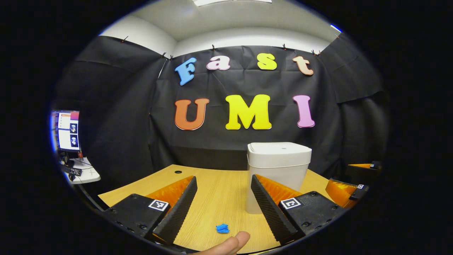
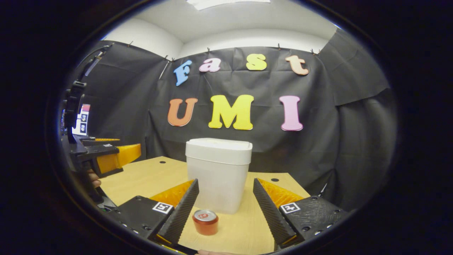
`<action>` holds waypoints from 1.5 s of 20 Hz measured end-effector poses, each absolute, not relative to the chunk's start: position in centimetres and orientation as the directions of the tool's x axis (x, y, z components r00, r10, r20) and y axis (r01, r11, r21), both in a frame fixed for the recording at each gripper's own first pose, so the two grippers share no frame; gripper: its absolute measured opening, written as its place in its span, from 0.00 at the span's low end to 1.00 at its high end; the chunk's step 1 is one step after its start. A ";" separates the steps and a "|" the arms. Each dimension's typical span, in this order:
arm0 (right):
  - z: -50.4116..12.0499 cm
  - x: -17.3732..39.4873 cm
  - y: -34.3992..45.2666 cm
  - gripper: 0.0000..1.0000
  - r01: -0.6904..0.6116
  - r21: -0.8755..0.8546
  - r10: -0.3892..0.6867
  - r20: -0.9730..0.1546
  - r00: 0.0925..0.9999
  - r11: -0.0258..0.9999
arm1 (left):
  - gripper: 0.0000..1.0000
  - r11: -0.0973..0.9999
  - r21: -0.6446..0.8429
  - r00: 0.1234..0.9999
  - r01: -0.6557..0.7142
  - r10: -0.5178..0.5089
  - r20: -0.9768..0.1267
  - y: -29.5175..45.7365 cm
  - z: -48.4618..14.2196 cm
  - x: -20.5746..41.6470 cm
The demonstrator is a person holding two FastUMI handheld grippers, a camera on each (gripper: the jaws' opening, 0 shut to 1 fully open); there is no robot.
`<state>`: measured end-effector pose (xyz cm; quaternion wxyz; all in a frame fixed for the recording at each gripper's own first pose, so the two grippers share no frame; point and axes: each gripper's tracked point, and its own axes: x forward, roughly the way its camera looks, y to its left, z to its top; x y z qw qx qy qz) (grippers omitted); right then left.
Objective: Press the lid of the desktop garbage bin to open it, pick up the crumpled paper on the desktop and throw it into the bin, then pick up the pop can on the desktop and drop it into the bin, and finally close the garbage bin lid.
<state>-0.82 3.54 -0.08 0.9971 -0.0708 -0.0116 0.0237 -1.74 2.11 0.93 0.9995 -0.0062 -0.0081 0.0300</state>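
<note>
Bin (image 2: 218, 177) bears no readable writing; can (image 2: 205, 222) label blurred

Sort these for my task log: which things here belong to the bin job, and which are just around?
Job: garbage bin, lid shut; crumpled paper; pop can, upright; both open grippers.
Around: monitor, side table.

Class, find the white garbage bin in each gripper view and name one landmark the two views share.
Left gripper view: garbage bin right of centre, lid shut, partly behind that gripper's right finger.
Right gripper view: bin at centre, between the fingers, behind the pop can.
Shared landmark: the wooden table.
</note>
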 end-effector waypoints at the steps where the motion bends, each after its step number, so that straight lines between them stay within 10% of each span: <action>1: 0.1 -0.7 3.6 0.95 -0.041 -0.150 0.045 0.023 0.999 0.988 | 0.98 0.998 -0.011 0.998 -0.059 0.059 0.016 2.1 0.9 -1.7; 8: 2.4 2.0 4.7 0.91 -0.043 -0.115 0.047 0.027 0.999 0.992 | 0.99 0.999 -0.012 0.999 -0.040 0.040 0.008 1.9 0.6 -1.6; 14: 6.6 6.4 5.3 0.53 -0.067 -0.046 0.068 0.015 0.998 0.997 | 0.99 0.998 -0.005 0.998 -0.056 0.056 0.001 2.7 0.4 -1.1; 18: 8.5 9.4 6.4 0.07 -0.092 0.026 0.092 -0.031 0.995 0.995 | 0.99 0.999 -0.005 0.999 -0.034 0.034 -0.017 2.3 -0.1 -0.5; 30: 7.1 17.3 9.6 0.00 -0.049 -0.057 0.033 -0.251 0.967 0.997 | 0.99 0.997 -0.045 0.998 -0.056 0.055 -0.018 4.7 0.0 0.2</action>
